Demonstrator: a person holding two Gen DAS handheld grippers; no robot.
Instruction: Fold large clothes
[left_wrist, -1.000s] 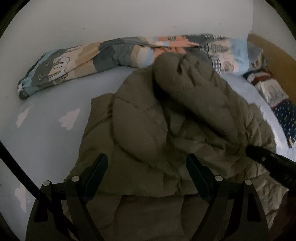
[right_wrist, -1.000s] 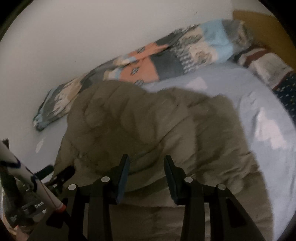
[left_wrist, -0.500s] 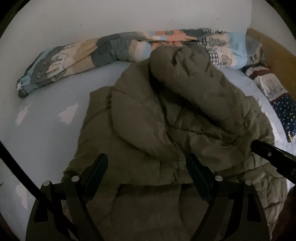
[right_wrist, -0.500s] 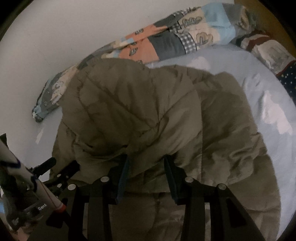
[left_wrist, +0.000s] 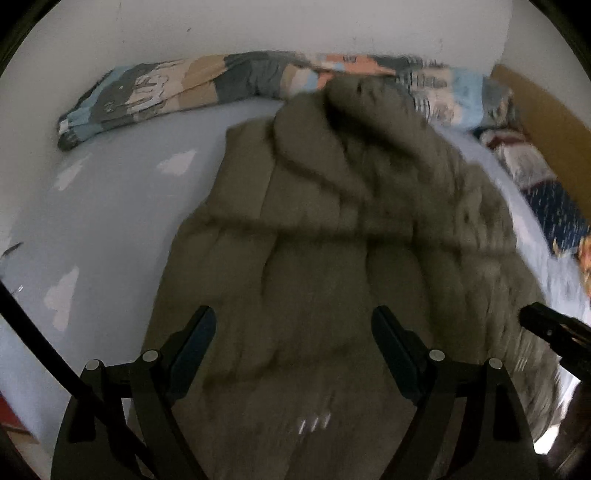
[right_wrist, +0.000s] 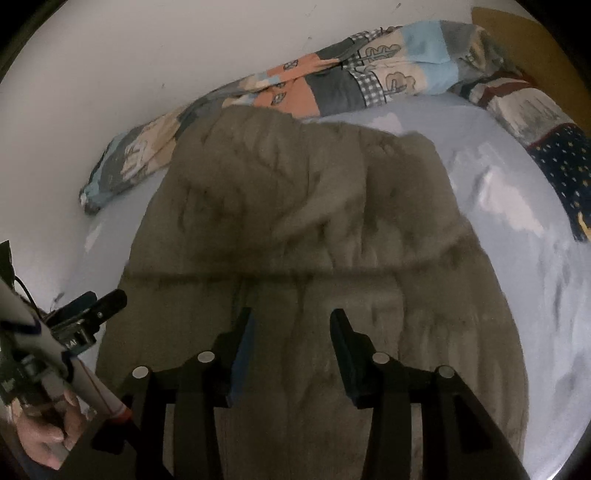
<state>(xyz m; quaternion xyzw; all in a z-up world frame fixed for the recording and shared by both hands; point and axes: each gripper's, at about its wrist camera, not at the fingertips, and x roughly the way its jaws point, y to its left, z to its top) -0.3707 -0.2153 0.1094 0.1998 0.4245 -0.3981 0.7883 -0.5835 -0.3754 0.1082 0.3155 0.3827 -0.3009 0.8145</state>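
Both views now sit further back than before, showing more of the jacket's near half. Left wrist: left gripper (left_wrist: 293, 334) spread wide, nothing pinched, above the olive jacket (left_wrist: 332, 258) lying mid-bed on the blue sheet (left_wrist: 110, 221); patchwork quilt (left_wrist: 221, 81) at far edge. Right wrist: right gripper (right_wrist: 291, 332) partly spread, jaws just been opening, nothing pinched, over jacket (right_wrist: 295, 221).

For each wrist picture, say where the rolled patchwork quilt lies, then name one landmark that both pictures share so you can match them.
Left wrist: the patchwork quilt runs along the top, against the wall, behind the olive jacket.
Right wrist: the patchwork quilt slants from left of centre up to the upper right, again behind the olive jacket.
Shared landmark: the pale blue sheet with white cloud shapes.
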